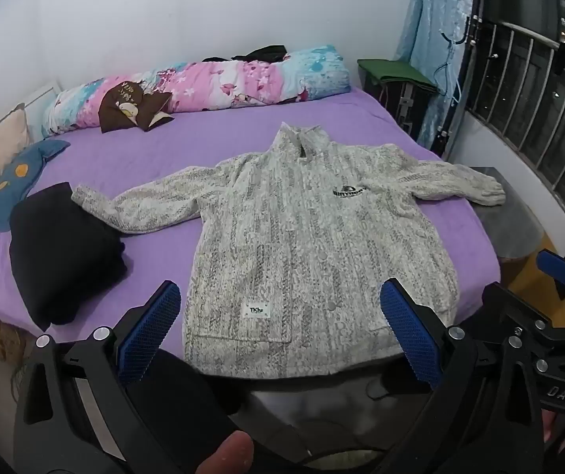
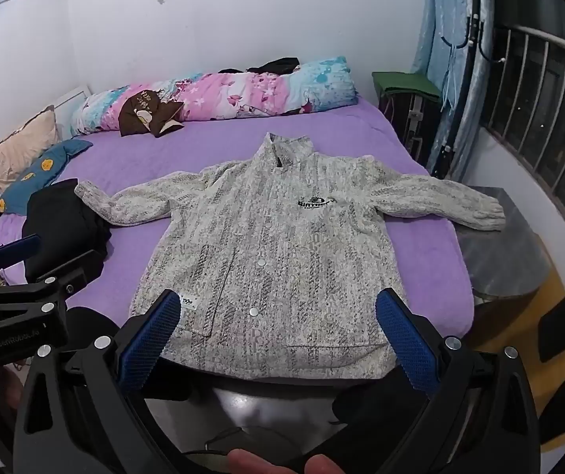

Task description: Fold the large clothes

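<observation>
Looking down over a bed (image 1: 132,158) in purple sheeting, I am seeing it taking up most of both views. A rolled floral quilt (image 1: 219,87) is lying along its far edge against the wall. The grey-white fleece jacket (image 1: 314,245) is lying flat and face up across the middle of the bed, collar pointing to the wall, both sleeves spreading outward, hem sitting at the near edge. A folded black garment (image 1: 61,249) is resting just beside the jacket's left sleeve, and a blue cushion (image 1: 14,181) is lying beyond it. A small brown item, possibly a hat (image 1: 132,106), is leaning on the quilt. I am holding the left gripper (image 1: 278,328) above the hem with its jaws spread wide and nothing between them. The right gripper (image 2: 278,335) is hovering likewise, jaws wide apart and empty.
</observation>
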A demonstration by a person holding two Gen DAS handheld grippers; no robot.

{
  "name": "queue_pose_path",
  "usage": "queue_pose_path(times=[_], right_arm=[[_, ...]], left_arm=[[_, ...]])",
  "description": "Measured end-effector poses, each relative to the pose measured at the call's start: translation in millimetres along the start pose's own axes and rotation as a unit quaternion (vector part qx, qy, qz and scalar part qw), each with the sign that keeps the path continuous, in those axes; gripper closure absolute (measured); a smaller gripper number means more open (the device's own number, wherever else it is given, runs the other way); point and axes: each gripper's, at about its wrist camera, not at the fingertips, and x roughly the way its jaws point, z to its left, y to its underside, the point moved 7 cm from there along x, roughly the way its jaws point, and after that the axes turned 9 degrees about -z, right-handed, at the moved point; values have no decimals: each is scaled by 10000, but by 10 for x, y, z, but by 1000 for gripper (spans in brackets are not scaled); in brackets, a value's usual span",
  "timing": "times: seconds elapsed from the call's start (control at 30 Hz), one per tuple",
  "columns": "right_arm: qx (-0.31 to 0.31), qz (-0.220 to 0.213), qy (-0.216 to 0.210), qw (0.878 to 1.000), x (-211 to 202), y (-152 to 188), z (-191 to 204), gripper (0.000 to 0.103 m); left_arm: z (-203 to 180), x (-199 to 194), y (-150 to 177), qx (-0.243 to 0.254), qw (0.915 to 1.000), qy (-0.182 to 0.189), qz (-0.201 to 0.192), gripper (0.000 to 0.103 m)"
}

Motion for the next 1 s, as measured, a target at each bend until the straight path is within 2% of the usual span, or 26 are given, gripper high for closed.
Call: queue_pose_path(times=[0.2, 1.0], right_arm=[[-60, 18, 49, 10000, -42, -47, 103, 6], [-111, -41, -58, 9999, -10, 34, 67, 6]], left_arm=[[-4, 9, -3, 10, 10000, -10, 0, 6], [-16, -15, 38, -91, 9999, 33, 81, 6]])
